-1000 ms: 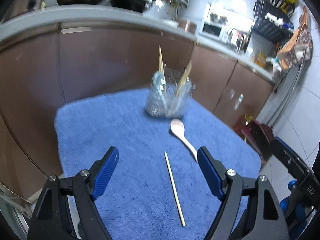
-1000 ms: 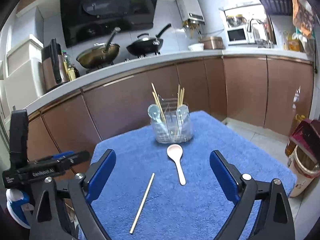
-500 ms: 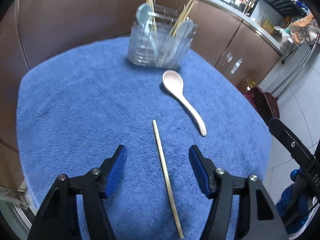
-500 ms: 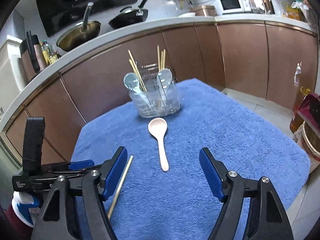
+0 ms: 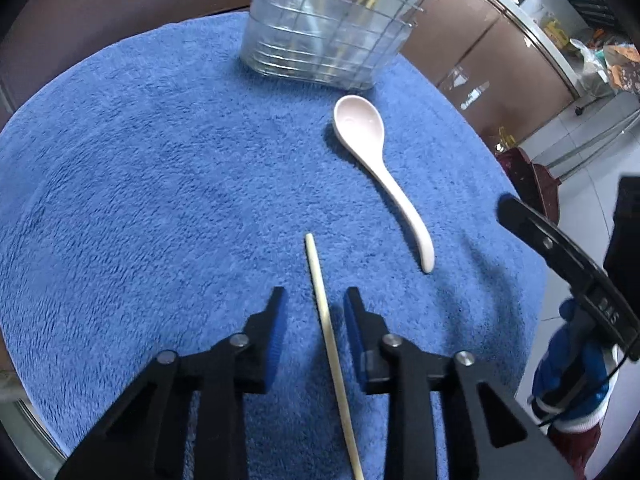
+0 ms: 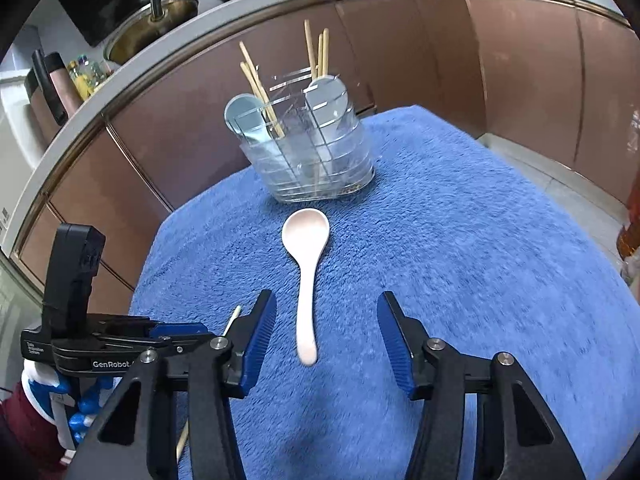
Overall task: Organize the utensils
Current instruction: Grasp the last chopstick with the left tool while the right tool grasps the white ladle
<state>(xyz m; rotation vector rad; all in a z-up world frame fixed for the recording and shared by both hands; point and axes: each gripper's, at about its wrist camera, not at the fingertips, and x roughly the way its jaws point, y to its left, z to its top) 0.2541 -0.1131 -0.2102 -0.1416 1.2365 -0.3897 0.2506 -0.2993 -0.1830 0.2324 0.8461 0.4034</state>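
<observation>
Partly done: several sticks + spoons already upright in clear wire-grid utensil holder [image 6: 312,156] at 12 o'clock. Left on blue fleece cloth [image 5: 140,200]: thin wooden chopstick [image 5: 324,320] btwn spread fingers of left gripper [image 5: 314,312], ungrasped; pale pink ceramic spoon [image 6: 306,276] ahead of right gripper [image 6: 326,332], wide apart, empty.

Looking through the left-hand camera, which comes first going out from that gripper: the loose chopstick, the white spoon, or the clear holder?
1. Chopstick: lies between the left gripper fingers, not yet clamped.
2. White spoon: farther out, to the right on the blue towel.
3. Clear utensil holder: farthest, at the towel's far edge.
</observation>
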